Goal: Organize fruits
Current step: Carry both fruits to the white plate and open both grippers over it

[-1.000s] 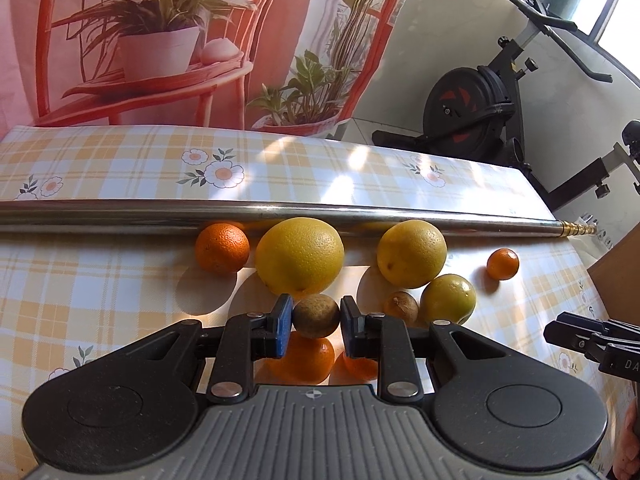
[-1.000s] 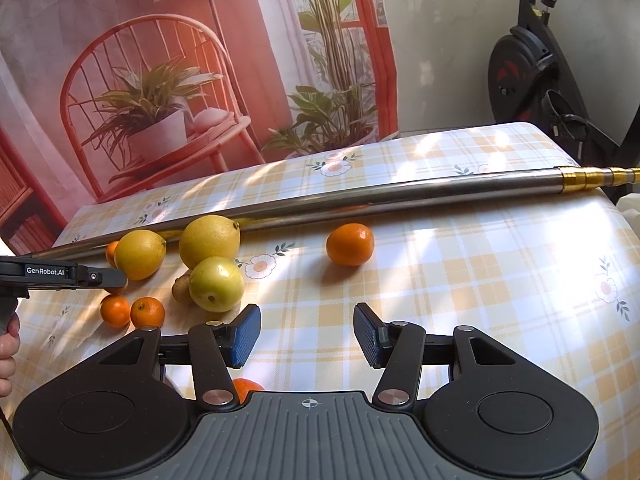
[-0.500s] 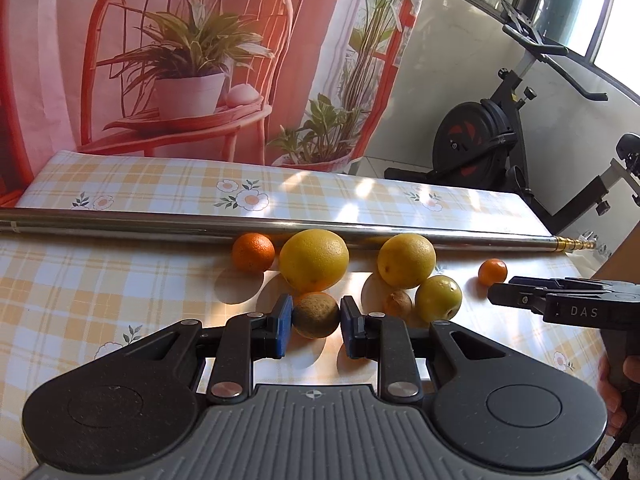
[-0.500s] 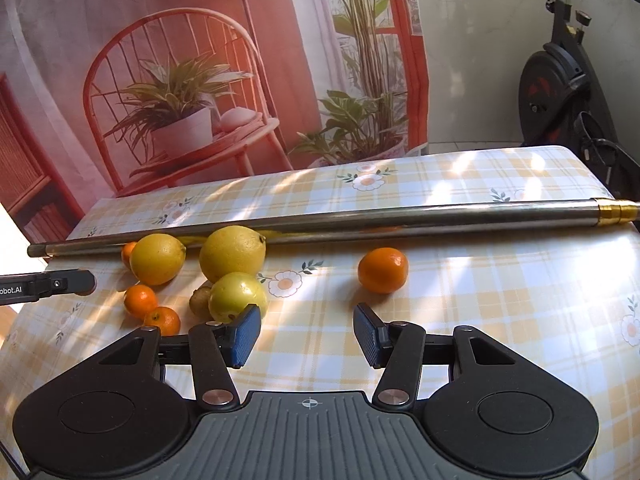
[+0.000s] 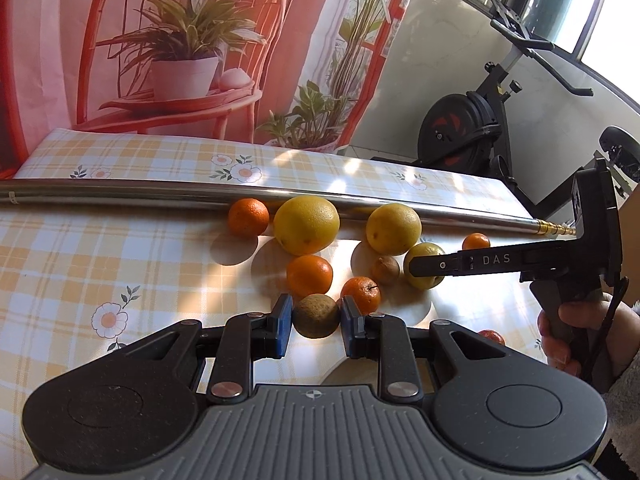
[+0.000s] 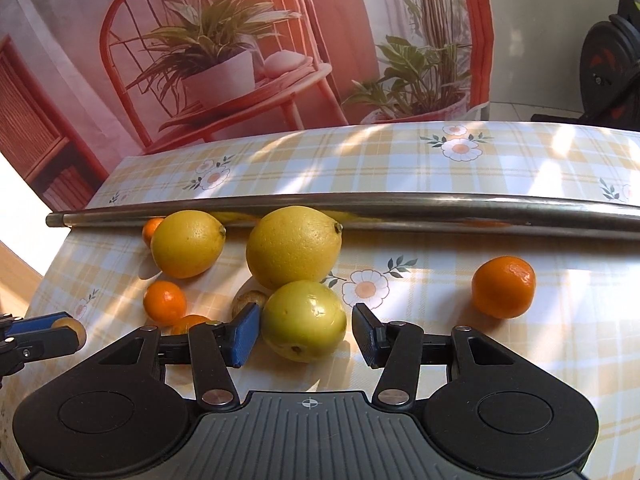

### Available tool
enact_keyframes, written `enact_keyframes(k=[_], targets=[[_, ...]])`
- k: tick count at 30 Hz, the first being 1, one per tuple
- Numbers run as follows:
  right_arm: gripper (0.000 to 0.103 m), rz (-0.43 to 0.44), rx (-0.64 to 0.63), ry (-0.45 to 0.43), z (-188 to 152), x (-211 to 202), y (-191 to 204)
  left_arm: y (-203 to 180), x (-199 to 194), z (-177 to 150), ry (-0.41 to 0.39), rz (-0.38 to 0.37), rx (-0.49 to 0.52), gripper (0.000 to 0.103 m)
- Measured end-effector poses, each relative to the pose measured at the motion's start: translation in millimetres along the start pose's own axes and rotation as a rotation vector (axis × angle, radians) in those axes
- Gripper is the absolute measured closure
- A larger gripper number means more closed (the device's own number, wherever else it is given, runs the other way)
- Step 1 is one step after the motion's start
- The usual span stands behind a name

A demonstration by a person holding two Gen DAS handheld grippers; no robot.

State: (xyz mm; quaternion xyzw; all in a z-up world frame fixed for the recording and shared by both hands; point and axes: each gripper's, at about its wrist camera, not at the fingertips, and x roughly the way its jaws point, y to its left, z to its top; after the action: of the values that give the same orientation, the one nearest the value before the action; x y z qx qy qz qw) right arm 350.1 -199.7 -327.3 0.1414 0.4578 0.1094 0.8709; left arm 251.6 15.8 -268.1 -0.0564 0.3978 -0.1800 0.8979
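— What has moved since a second ago?

— My right gripper (image 6: 306, 330) has come down over the fruit: the green-yellow fruit (image 6: 303, 320) that lay ahead of it now sits between its fingers, low in the centre of the right wrist frame. My jaws there have just been closing. The left blue pad (image 6: 244, 330) is at the skin or just beside it, I cannot tell which; the right pad stands a little clear. They are open, not clamped.

— And your left gripper (image 5: 316, 326)?

— Closed on the brown fruit (image 5: 316, 316), both pads pressing its sides, bottom centre of the left wrist frame.

— What does one view give that the other lacks?

— The left view shows my right gripper from the side at right, a hand (image 5: 568, 332) on its grip, and the exercise bike (image 5: 472, 128) at upper right. The right view shows the lone orange (image 6: 503, 286) at right, apart from the cluster, and just the tip of my left gripper at the lower left edge.

— Any writing?

— "DAS" on the right gripper's finger bar, in the left view.

— The rest?

— Two big yellow fruits (image 6: 294, 246) lie against the steel rod (image 6: 400, 208) on the checked tablecloth (image 6: 520, 160).
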Motion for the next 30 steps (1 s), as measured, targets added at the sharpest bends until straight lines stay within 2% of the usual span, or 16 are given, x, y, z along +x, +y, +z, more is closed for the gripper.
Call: enact_keyframes(k=[5,8,11,15,20,27,30], targets=[[0.059,0.008,0.024,0.008,-2,2,-4,-4,-1,-3,0.018,-0.016,-0.009,0.076],[0.059,-0.003,0.036,0.004,-5,-5,-3,-14,-4,-9,0.039,-0.070,0.013,0.076],[0.059,0.026,0.035,-0.030,-10,-27,-3,-29,0,-22,0.088,-0.133,0.056,0.076],[0.059,0.046,0.046,-0.057,-23,-55,-2,-51,6,-40,0.150,-0.167,0.111,0.076],[0.059,0.060,0.044,-0.084,-43,-83,-1,-63,5,-55,0.210,-0.237,0.125,0.076],[0.059,0.071,0.042,-0.120,-60,-107,4,-82,20,-69,0.286,-0.266,0.137,0.076],[0.059,0.075,0.041,-0.126,-66,-113,7,-96,22,-72,0.277,-0.266,0.148,0.076]])
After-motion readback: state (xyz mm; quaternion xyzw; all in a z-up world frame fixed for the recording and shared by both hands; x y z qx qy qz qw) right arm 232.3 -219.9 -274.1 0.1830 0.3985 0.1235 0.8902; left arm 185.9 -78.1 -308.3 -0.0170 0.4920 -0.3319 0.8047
